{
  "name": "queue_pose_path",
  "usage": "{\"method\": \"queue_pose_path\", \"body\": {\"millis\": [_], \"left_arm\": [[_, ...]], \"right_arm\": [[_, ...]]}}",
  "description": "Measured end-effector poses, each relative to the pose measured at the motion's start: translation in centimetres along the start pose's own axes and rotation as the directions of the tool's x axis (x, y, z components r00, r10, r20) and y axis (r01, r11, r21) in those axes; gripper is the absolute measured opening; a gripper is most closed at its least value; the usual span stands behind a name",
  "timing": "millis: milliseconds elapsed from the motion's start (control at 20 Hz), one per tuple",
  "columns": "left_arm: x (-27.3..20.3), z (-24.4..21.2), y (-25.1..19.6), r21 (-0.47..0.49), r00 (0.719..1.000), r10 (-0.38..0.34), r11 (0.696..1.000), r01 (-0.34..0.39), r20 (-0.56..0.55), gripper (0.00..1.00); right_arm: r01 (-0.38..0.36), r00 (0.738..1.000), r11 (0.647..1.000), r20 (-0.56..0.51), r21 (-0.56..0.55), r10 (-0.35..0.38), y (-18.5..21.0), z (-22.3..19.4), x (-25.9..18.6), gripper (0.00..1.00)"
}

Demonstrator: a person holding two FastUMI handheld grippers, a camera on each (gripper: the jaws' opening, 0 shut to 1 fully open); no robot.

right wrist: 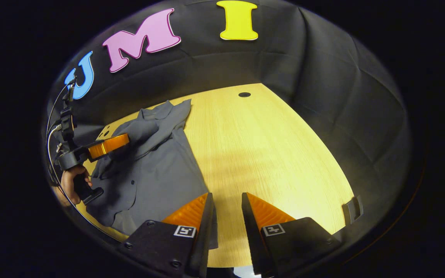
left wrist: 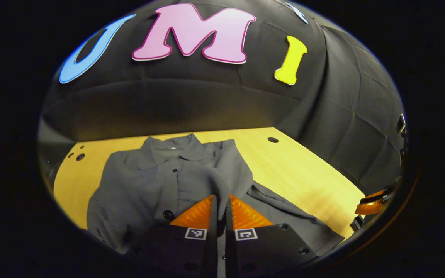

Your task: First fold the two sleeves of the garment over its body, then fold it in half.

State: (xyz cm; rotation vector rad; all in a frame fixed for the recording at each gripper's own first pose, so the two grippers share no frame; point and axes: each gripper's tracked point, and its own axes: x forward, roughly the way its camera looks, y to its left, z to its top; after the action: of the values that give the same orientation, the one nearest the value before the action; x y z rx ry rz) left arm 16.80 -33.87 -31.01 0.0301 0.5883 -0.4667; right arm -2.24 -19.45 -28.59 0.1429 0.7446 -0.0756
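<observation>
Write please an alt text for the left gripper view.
The left hand-held gripper, fingers almost together, pinches a fold of a grey buttoned shirt lying collar-away on a yellow wooden table. Black cloth hangs behind.

A grey collared garment (left wrist: pixel 168 177) lies buttoned on the yellow wooden tabletop (left wrist: pixel 303 173). The left hand-held gripper (left wrist: pixel 221 204) hangs over it, fingers nearly together, pinching a raised fold of its cloth. The other hand-held gripper (left wrist: pixel 371 202) shows at the far right edge.
</observation>
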Motion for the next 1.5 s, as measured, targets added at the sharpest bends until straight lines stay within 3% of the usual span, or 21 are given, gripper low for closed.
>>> {"method": "queue_pose_path", "body": {"millis": [300,400,500,600,650,700,900,1000,1050,1100,1250,1500], "left_arm": [[-2.7,-0.6,-4.2,-0.129,0.981,-0.194,0.972,0.196,0.027,0.39],[-4.5,-0.3,-3.4,-0.131,0.982,-0.184,0.973,0.19,0.05,0.68],[-6.5,-0.6,-2.0,-0.12,0.987,-0.146,0.981,0.152,0.061,0.96],[-9.1,-1.2,-0.4,-0.129,0.991,-0.118,0.984,0.125,0.058,0.96],[-10.3,-1.7,0.9,-0.131,0.995,-0.089,0.987,0.095,0.053,0.96],[-11.6,-2.3,2.3,-0.135,0.997,-0.058,0.989,0.064,0.047,0.96],[-16.8,-5.6,8.0,-0.121,0.997,0.071,0.99,-0.071,0.0,0.96],[-19.3,-7.6,10.6,-0.107,0.99,0.133,0.985,-0.136,-0.036,0.96],[-20.4,-8.8,11.9,-0.106,0.986,0.158,0.981,-0.163,-0.055,0.92],[-21.5,-9.8,12.9,-0.106,0.98,0.181,0.976,-0.189,-0.076,0.96],[-24.2,-12.8,15.4,-0.117,0.965,0.227,0.963,-0.243,-0.134,0.96],[-26.7,-17.7,19.3,-0.118,0.919,0.313,0.93,-0.348,-0.241,0.96]], "right_arm": [[-0.041,0.999,0.999,-0.015,-0.014,0.04,0.8,-0.4,0.9,0.47],[-0.068,0.998,0.998,-0.019,-0.014,0.068,1.3,-0.4,1.4,0.48],[-0.095,0.995,0.995,-0.024,-0.017,0.094,1.9,-0.5,1.4,0.57],[-0.131,0.991,0.991,-0.033,-0.015,0.131,3.0,-0.7,1.3,0.61],[-0.147,0.989,0.989,-0.037,-0.013,0.146,3.6,-1.0,1.1,0.53],[-0.15,0.988,0.989,-0.044,-0.017,0.149,4.0,-1.3,1.1,0.78],[-0.126,0.989,0.992,-0.08,-0.029,0.124,4.3,-3.3,1.0,0.91],[-0.104,0.99,0.994,-0.103,-0.037,0.1,4.2,-4.6,1.1,0.91],[-0.097,0.989,0.994,-0.115,-0.042,0.092,4.3,-5.2,1.2,0.91],[-0.09,0.988,0.995,-0.127,-0.048,0.084,4.3,-5.8,1.3,0.91],[-0.081,0.986,0.995,-0.15,-0.065,0.071,4.7,-7.1,1.5,0.9],[-0.072,0.982,0.994,-0.181,-0.076,0.057,5.1,-8.5,2.2,0.91]]}}
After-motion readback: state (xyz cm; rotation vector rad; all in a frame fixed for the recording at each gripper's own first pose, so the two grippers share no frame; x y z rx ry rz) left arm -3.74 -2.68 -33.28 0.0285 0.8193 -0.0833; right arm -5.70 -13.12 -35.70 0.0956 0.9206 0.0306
